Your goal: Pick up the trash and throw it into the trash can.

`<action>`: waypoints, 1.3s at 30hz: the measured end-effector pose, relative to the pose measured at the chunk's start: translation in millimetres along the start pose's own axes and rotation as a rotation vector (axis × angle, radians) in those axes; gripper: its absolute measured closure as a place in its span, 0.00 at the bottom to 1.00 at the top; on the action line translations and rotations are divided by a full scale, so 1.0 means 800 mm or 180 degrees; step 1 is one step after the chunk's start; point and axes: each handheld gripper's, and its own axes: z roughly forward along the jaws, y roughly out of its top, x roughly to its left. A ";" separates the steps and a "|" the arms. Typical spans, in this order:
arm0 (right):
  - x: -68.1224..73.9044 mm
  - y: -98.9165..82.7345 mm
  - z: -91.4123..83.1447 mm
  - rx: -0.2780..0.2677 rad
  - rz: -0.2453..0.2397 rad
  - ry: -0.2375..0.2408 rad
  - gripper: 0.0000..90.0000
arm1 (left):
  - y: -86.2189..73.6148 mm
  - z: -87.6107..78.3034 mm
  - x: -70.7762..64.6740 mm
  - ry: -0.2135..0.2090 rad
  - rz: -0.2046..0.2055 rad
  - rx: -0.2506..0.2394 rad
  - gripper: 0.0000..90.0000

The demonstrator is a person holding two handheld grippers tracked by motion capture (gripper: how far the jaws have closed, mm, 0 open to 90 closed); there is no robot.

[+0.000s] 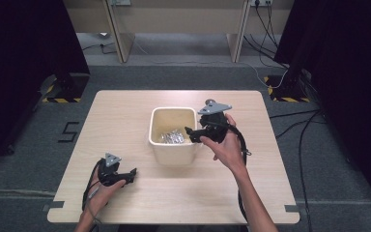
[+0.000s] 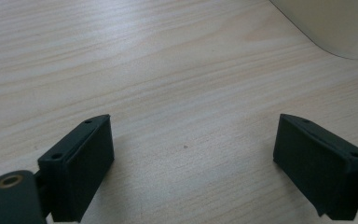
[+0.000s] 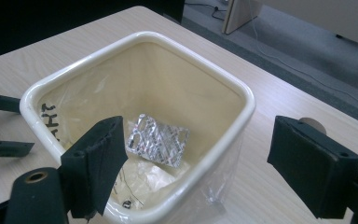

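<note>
Blister pack (image 3: 157, 141) lay inside the cream bin (image 1: 155, 140) at mid-table. Left gripper (image 1: 134, 173) sat low on the table (image 1: 125, 106) near the front-left, jaws wide, nothing between. Right gripper (image 1: 189, 134) hovered at the bin's right rim, jaws wide and empty.

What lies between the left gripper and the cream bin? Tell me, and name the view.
Nothing: in the high view only bare wooden table separates the left gripper from the cream bin. The left gripper view shows the same bare wood.
</note>
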 end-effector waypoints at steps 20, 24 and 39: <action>-0.023 -0.044 -0.033 -0.0080 0.0145 -0.0101 0.21 | 0.000 0.000 0.000 0.0001 0.0000 -0.0001 0.12; -0.029 -0.054 -0.039 -0.0099 0.0176 -0.0130 0.21 | 0.000 0.000 0.000 0.0001 0.0001 -0.0001 0.12; -0.037 -0.088 -0.047 -0.0089 0.0255 -0.0169 0.21 | 0.000 0.000 0.000 0.0000 0.0000 -0.0001 0.12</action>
